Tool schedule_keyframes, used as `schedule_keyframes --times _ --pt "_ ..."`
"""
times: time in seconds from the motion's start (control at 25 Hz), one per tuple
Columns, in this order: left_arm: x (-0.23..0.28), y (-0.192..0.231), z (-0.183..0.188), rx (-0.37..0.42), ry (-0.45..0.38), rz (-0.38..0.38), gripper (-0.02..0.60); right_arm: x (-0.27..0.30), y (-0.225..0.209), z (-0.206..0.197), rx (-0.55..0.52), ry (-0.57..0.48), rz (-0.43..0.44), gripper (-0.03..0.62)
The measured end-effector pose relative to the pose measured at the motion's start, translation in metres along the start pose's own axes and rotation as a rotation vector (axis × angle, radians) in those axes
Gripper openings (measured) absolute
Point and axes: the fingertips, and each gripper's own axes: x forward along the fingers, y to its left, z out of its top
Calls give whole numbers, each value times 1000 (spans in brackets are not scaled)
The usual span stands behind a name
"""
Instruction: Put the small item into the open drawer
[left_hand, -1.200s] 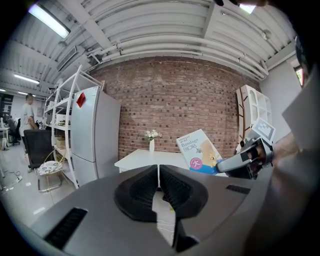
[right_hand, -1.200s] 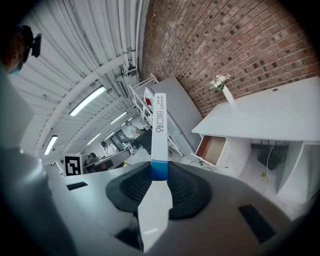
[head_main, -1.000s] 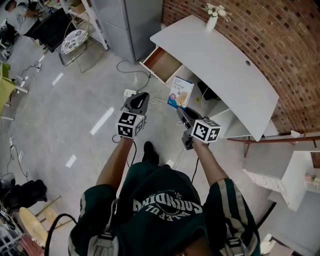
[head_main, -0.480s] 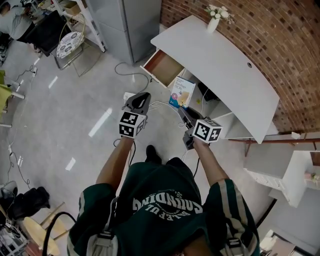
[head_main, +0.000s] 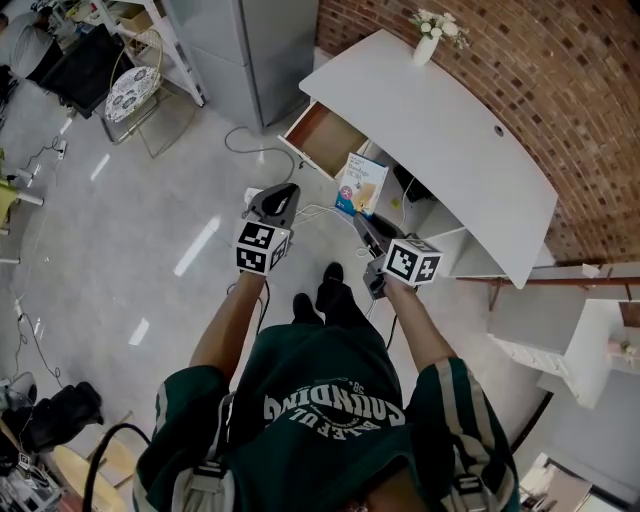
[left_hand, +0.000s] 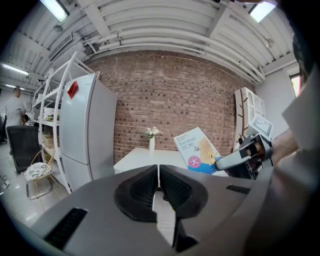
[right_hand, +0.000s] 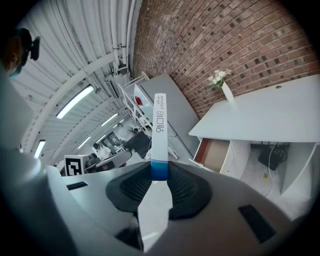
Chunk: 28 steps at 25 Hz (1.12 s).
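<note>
The right gripper (head_main: 358, 216) clamps the bottom edge of the box (head_main: 362, 184), upright, just short of the drawer (head_main: 322, 133), which juts open from the desk (head_main: 440, 130). Bare floor (head_main: 150, 200) spreads left of the drawer, with the fridge (head_main: 255, 50) beyond it. The left gripper (head_main: 282, 192), jaws together and empty, hangs nearer than the drawer. Since a second ago, a second shoe (head_main: 333, 290) has stepped forward.

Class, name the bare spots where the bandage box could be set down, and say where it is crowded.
The open drawer looks empty between its walls. The white desktop is bare from the vase to its near end. Crowded: cables on the floor beside the drawer and under the desk.
</note>
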Motion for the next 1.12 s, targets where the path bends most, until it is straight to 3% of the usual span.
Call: schedule_keyframes --times 0.48,1.12 --pt "31 33 -2 3 17 9 25 45 -17 15 16 5 13 110" --pt "98 105 11 -4 62 18 25 133 -48 66 36 6 5 110"
